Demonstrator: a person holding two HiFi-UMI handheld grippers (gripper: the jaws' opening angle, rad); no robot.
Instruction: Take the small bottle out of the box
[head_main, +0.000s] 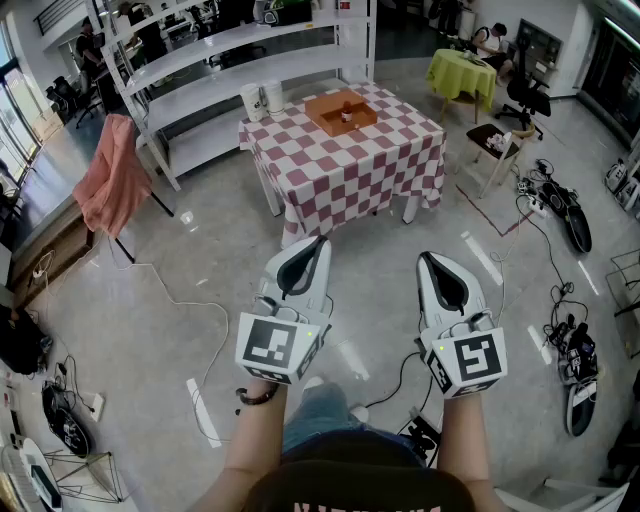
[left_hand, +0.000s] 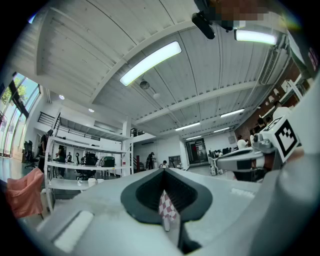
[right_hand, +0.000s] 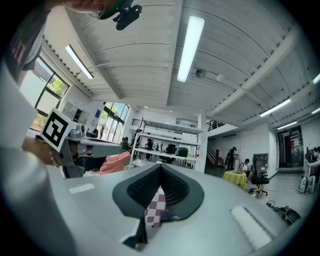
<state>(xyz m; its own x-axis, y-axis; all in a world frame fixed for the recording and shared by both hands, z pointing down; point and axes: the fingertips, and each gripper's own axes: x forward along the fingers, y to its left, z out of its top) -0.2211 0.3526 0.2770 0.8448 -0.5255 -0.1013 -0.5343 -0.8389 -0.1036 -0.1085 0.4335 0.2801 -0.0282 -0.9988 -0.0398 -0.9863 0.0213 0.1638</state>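
A table with a red-and-white checkered cloth stands across the room. On it sits a shallow orange-brown box with a small bottle inside. Both grippers hang over the floor well short of the table, pointing toward it. My left gripper is shut with nothing in it, and so is my right gripper. In the left gripper view the jaws meet at the tips, and the checkered cloth shows through the gap behind them. The right gripper view shows the same closed jaws.
Two white containers stand on the table's left corner. White shelving runs behind it, and a pink cloth hangs at the left. A yellow-green table, a stool and floor cables lie to the right.
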